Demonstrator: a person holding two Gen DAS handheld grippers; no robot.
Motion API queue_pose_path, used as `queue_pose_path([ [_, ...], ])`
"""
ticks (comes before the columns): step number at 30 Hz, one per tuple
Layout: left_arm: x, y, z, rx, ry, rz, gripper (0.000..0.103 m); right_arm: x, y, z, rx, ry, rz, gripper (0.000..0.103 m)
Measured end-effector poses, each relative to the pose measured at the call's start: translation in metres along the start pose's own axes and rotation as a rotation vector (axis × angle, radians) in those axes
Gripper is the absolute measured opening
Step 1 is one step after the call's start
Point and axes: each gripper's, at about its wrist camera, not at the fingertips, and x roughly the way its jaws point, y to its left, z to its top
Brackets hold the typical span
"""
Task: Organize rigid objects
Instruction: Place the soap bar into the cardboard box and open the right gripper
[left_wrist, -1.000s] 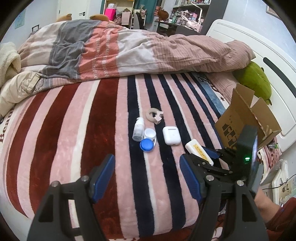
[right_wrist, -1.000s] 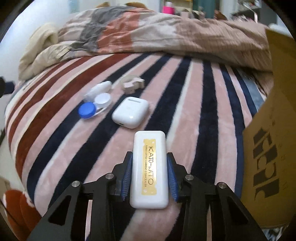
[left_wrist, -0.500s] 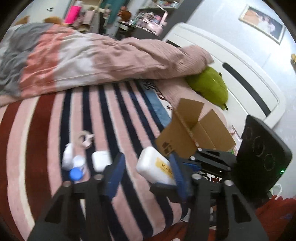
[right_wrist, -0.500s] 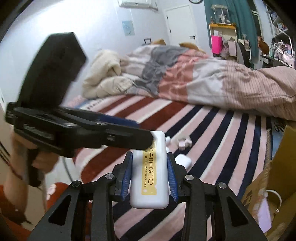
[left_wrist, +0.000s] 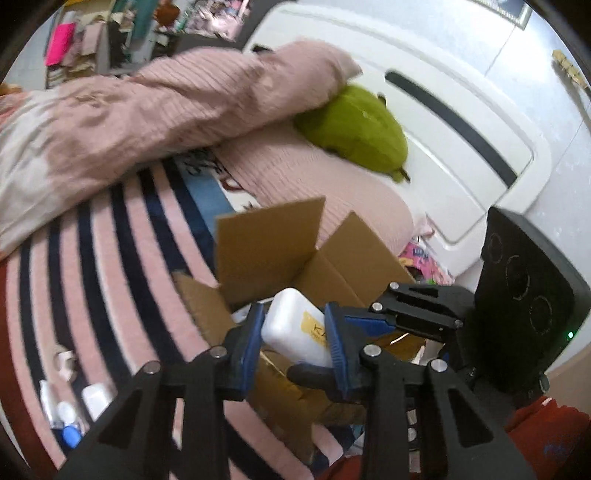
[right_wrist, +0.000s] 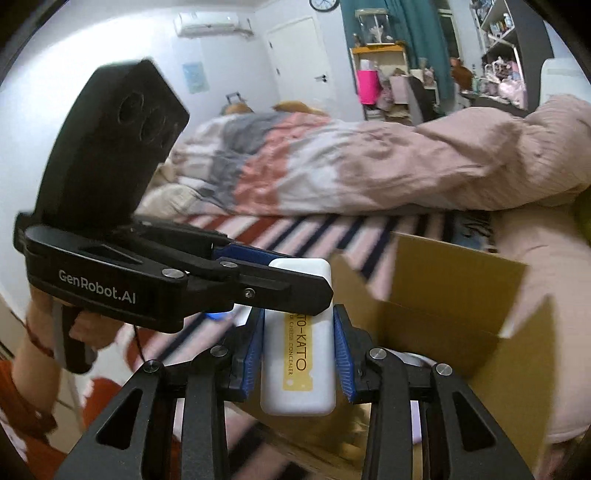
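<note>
White rectangular plastic case with a gold KATO-KATO label (right_wrist: 297, 343) — clamped lengthwise between the blue pads of the right gripper (right_wrist: 298, 349), held above the open brown cardboard box (right_wrist: 458, 306) on the striped pink, navy and red blanket (left_wrist: 92, 266). Left gripper (left_wrist: 293, 341) crosses at the case's far end, jaws closing with that end between them; whether its pads press on the case is unclear. Small white items lie well apart on the blanket.
</note>
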Motion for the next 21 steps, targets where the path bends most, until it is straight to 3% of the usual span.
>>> queue_pose_path([
  [6,0.029,-0.015,0.002,0.034,0.073,0.025,0.03,0.01,-0.02,-0.011,-0.027,0.147,-0.087,0.031],
  [10,0.035,-0.016,0.002,0.033,0.09,0.049,0.032,0.013,-0.031,-0.015,0.016,0.202,-0.08,0.031],
  [12,0.032,-0.015,0.002,0.01,0.079,0.1,0.053,0.012,-0.03,-0.017,0.021,0.201,-0.092,0.031],
  [17,-0.014,-0.003,-0.005,-0.023,-0.024,0.131,0.057,0.01,-0.028,-0.018,0.026,0.201,-0.135,0.033],
  [21,-0.068,0.019,-0.024,-0.052,-0.106,0.255,0.066,0.007,-0.014,-0.008,0.007,0.15,-0.093,0.033],
])
